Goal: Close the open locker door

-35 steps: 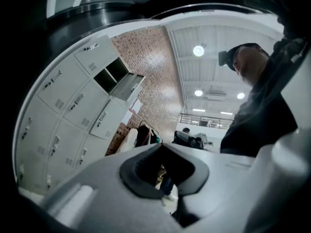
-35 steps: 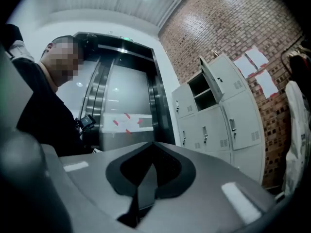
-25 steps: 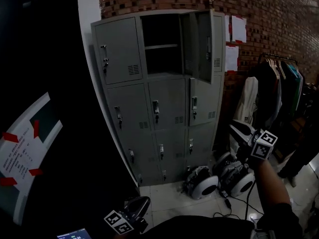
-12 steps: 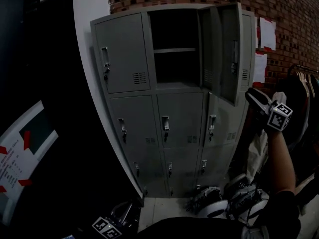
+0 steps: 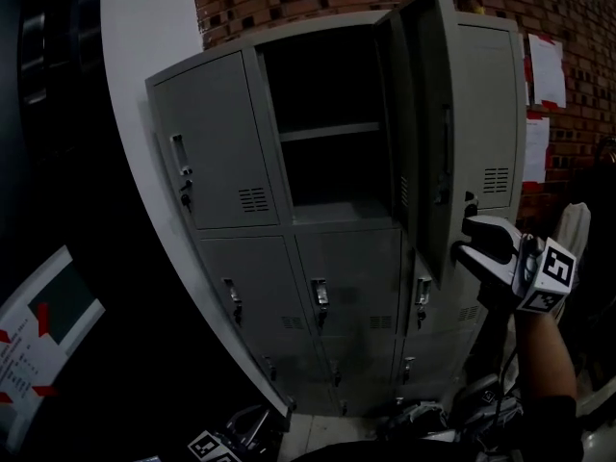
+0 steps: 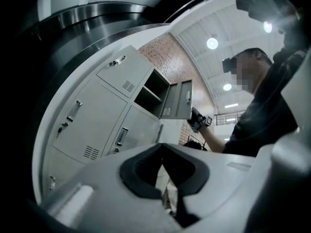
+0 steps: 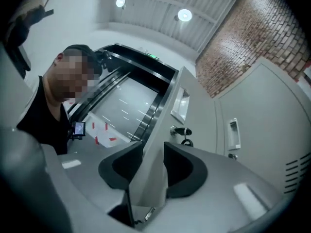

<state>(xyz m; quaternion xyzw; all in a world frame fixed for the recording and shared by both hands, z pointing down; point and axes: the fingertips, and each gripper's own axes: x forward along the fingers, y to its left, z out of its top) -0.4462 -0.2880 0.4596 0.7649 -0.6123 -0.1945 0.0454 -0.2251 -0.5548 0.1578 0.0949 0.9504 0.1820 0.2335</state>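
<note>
The grey locker bank (image 5: 231, 152) has its top middle compartment (image 5: 327, 94) open, with a shelf across it. Its door (image 5: 428, 133) swings out to the right, nearly edge-on to me. My right gripper (image 5: 464, 237) is at the door's lower free corner. In the right gripper view the door's edge (image 7: 163, 115) runs between the pads, which touch both faces; my right gripper (image 7: 154, 164) is closing on it. A key hangs in the door lock (image 7: 181, 130). My left gripper (image 5: 252, 423) hangs low, shut and empty (image 6: 163, 159).
Closed locker doors (image 5: 351, 287) fill the rows below and both sides. A brick wall (image 5: 558, 8) with papers stands at the right, with hanging clothes (image 5: 577, 229) below. Round white gear and cables (image 5: 452, 417) lie on the floor by the locker foot. A white pillar (image 5: 125, 65) borders the left.
My right gripper has risen from near the floor gear to the open door's lower corner and taken its edge between the jaws. The lockers now look closer and larger.
</note>
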